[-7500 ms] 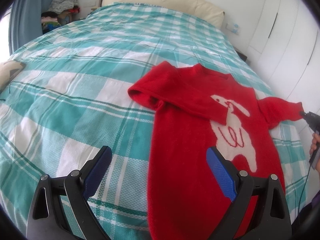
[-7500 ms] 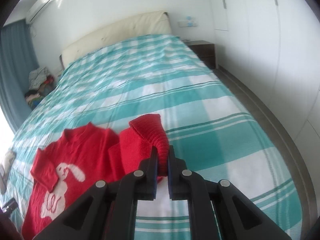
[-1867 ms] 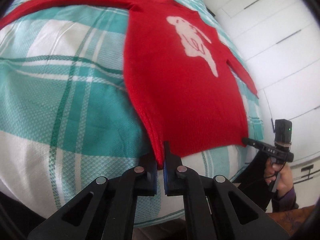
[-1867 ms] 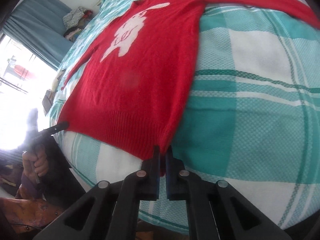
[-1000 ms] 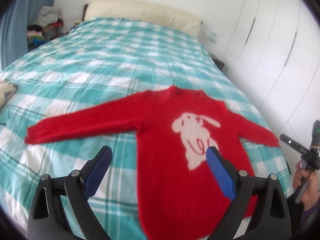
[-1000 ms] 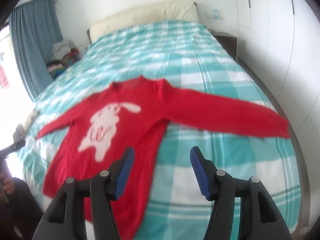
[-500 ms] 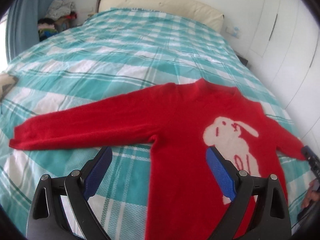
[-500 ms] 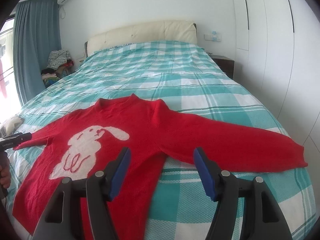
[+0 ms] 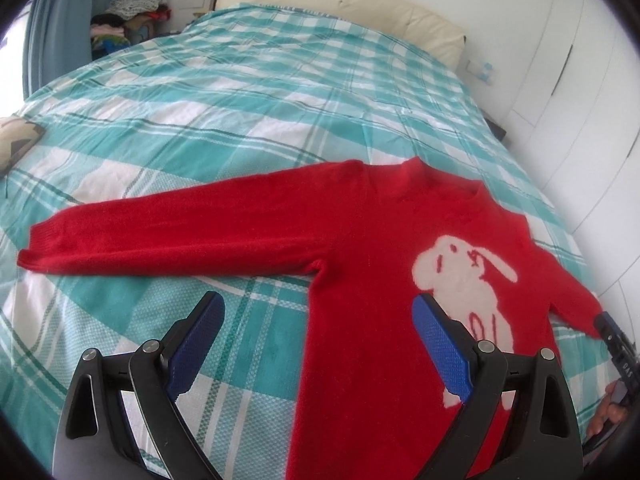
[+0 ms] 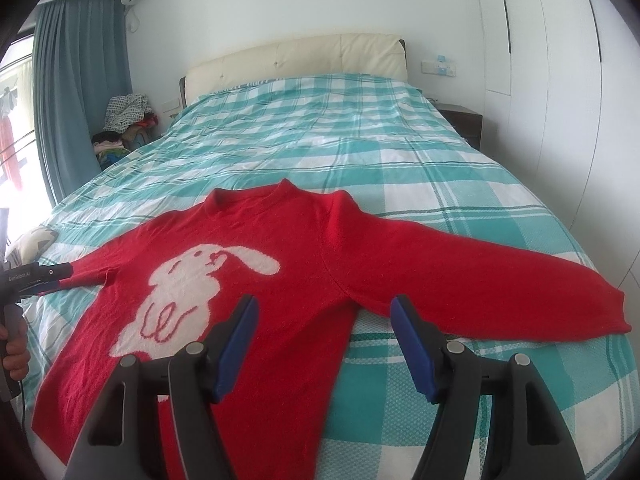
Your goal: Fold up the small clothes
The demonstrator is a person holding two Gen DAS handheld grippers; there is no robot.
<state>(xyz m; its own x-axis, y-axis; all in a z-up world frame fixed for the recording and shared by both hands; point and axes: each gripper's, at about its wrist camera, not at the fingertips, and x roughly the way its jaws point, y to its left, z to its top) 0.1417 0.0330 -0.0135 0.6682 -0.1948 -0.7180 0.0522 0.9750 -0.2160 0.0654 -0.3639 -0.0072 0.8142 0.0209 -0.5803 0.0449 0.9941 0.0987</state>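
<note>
Red fuzzy knit sweater (image 10: pixel 304 280) with a white rabbit (image 10: pixel 188 292) on the chest, spread flat face up on the bed (image 10: pixel 360 148), both sleeves stretched sideways, ribbed cuffs. Left tongs (image 9: pixel 316 332) gaping above the sweater's side edge, blue textured pads (image 9: pixel 440 344) empty. Right tongs (image 10: pixel 322 336) just widened, nothing between. Teal and white checked cover, cream padded headboard (image 10: pixel 296 60), blue curtain (image 10: pixel 76 80), white wardrobe doors (image 10: pixel 560 60).

My left gripper (image 9: pixel 316 322) hangs open over the flat red knitted rabbit sweater (image 9: pixel 360 256) on the teal-and-white checked bedspread (image 9: pixel 248 92), apparently not touching.
</note>
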